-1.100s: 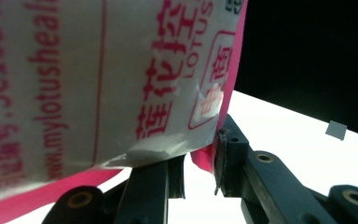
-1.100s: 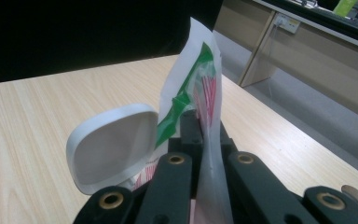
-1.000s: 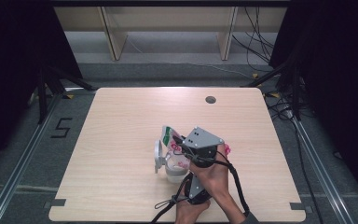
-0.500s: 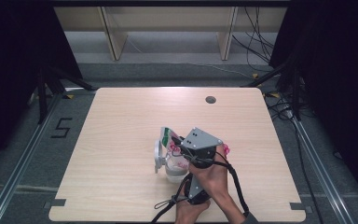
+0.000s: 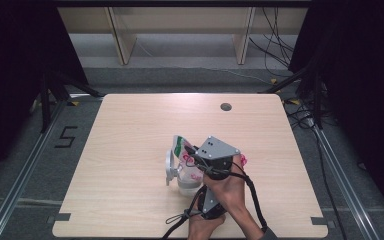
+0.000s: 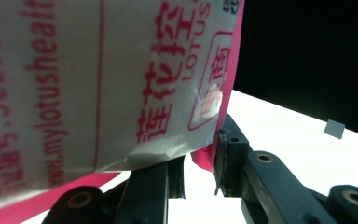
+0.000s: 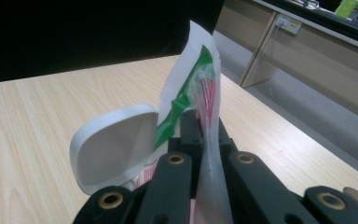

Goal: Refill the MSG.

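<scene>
Both tongs pinch the white printed plastic pouch (image 5: 184, 150) low centre of the tabletop (image 5: 130, 150), above my open white-lidded jar (image 5: 176, 171); emptying looks unfinished.

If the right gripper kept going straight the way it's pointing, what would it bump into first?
The right gripper is shut on the plastic bag, so the bag would travel with it. Beyond that, bare table stretches ahead; the white lid sits just left of its line, though depth is unclear.
</scene>
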The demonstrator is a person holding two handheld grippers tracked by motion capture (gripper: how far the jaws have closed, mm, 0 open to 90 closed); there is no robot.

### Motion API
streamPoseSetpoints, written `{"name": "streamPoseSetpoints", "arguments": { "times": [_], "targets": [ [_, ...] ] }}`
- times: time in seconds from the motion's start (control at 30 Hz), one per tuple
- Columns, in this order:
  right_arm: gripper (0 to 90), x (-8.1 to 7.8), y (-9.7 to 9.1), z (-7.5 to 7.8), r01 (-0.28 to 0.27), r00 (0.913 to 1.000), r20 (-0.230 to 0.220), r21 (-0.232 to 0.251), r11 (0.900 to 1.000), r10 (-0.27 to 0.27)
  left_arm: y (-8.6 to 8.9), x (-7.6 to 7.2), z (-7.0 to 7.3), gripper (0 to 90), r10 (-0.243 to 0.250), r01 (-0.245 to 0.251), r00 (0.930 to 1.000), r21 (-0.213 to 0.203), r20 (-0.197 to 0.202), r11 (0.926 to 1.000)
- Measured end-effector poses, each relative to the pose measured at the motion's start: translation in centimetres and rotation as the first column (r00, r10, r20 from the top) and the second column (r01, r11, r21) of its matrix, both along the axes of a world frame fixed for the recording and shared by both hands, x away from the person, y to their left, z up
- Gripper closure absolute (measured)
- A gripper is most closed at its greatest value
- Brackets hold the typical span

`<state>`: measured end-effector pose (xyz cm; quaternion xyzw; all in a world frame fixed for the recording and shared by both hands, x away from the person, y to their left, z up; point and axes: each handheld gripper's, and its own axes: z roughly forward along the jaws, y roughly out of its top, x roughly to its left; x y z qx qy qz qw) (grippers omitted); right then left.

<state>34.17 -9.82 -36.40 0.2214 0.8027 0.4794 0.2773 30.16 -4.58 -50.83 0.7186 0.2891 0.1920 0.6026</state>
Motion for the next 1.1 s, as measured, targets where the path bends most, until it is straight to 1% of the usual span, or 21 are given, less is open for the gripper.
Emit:
{"name": "streamPoseSetpoints", "arguments": {
  "times": [0.13,0.17,0.23,0.27,0.3,0.33,0.37,0.4,0.43,0.47,0.5,0.6,0.67,0.73,0.8,0.83,0.93,1.0,1.07,1.1],
  "targets": [
    [89.8,0.08,-0.17,0.04,0.007,0.9999,-0.012,0.013,0.9999,-0.007,0.00,-0.03,0.00,75.6,0.002,-0.002,1.0000,0.001,0.004,1.0000],
    [89.8,0.05,-0.20,0.10,0.001,0.9999,-0.015,0.011,0.9999,-0.001,0.03,-0.04,0.04,75.6,0.000,0.000,1.0000,0.004,0.004,1.0000],
    [89.8,0.05,-0.14,0.11,-0.005,0.9999,0.009,0.003,1.0000,0.005,-0.05,-0.07,0.02,75.6,0.003,-0.003,1.0000,-0.004,0.005,1.0000],
    [89.8,0.12,-0.17,0.15,-0.006,0.9998,0.019,-0.005,1.0000,0.006,-0.02,-0.07,0.02,75.6,0.002,-0.002,1.0000,0.000,0.003,1.0000],
    [89.8,0.14,-0.14,0.10,-0.002,0.9999,0.012,-0.003,1.0000,0.002,0.00,-0.05,0.01,75.6,0.001,-0.001,1.0000,0.001,0.003,1.0000],
    [89.8,0.05,-0.07,0.04,0.002,1.0000,-0.005,0.006,1.0000,-0.002,-0.01,-0.04,0.02,75.6,0.003,-0.003,1.0000,0.000,0.004,1.0000],
    [89.8,0.01,-0.05,0.04,-0.001,1.0000,-0.005,0.006,1.0000,0.001,-0.02,-0.04,0.05,75.6,0.000,0.000,1.0000,-0.001,0.004,1.0000],
    [89.8,-0.02,-0.05,0.08,0.001,1.0000,-0.002,0.005,1.0000,-0.001,-0.04,-0.05,0.06,75.6,0.000,0.000,1.0000,-0.004,0.005,1.0000],
    [89.8,0.03,-0.12,0.16,0.000,0.9998,0.022,-0.004,1.0000,0.000,-0.04,-0.09,0.07,75.6,0.000,0.000,1.0000,-0.004,0.005,1.0000],
    [89.8,0.07,-0.16,0.20,-0.002,0.9998,0.021,-0.005,1.0000,0.002,-0.01,-0.11,0.09,75.6,-0.002,0.002,1.0000,0.001,0.003,1.0000],
    [89.8,0.00,-0.09,0.12,-0.003,1.0000,-0.005,0.005,1.0000,0.003,-0.05,-0.08,0.05,75.6,0.001,-0.001,1.0000,-0.001,0.004,1.0000],
    [89.8,-0.01,-0.01,0.02,0.002,1.0000,0.001,-0.001,1.0000,-0.002,-0.06,-0.05,0.02,75.6,0.000,0.000,1.0000,-0.002,0.005,1.0000],
    [89.8,0.00,-0.07,0.08,0.000,1.0000,-0.004,0.004,1.0000,0.000,0.00,-0.11,0.05,75.6,-0.001,0.001,1.0000,0.003,0.003,1.0000],
    [89.8,0.03,-0.09,0.06,0.002,1.0000,-0.004,0.005,1.0000,-0.002,-0.06,-0.05,-0.01,75.6,0.002,-0.002,1.0000,-0.001,0.005,1.0000],
    [89.8,0.00,0.00,-0.02,0.004,1.0000,0.006,-0.004,1.0000,-0.004,-0.05,-0.03,-0.04,75.6,-0.002,0.002,1.0000,0.000,0.002,1.0000],
    [89.8,0.01,-0.01,0.00,0.001,1.0000,0.002,-0.006,1.0000,-0.001,-0.04,-0.06,-0.02,75.6,-0.001,0.001,1.0000,-0.002,0.003,1.0000],
    [89.8,-0.07,-0.02,0.12,0.001,1.0000,-0.002,0.007,1.0000,-0.001,0.00,-0.10,0.06,75.7,-0.001,0.001,1.0000,-0.002,0.006,1.0000],
    [89.8,-0.11,0.06,0.09,-0.003,1.0000,0.007,-0.006,1.0000,0.003,-0.07,-0.10,-0.01,75.7,0.001,-0.001,1.0000,-0.005,0.005,1.0000],
    [89.8,-0.04,0.12,-0.04,0.002,1.0000,0.006,-0.014,0.9999,-0.002,-0.01,-0.08,-0.02,75.6,-0.003,0.003,1.0000,0.003,0.002,1.0000],
    [89.8,-0.03,0.12,-0.04,0.003,1.0000,0.004,-0.011,0.9999,-0.003,0.00,-0.07,-0.01,75.6,-0.002,0.002,1.0000,-0.001,0.006,1.0000]
  ]
}}
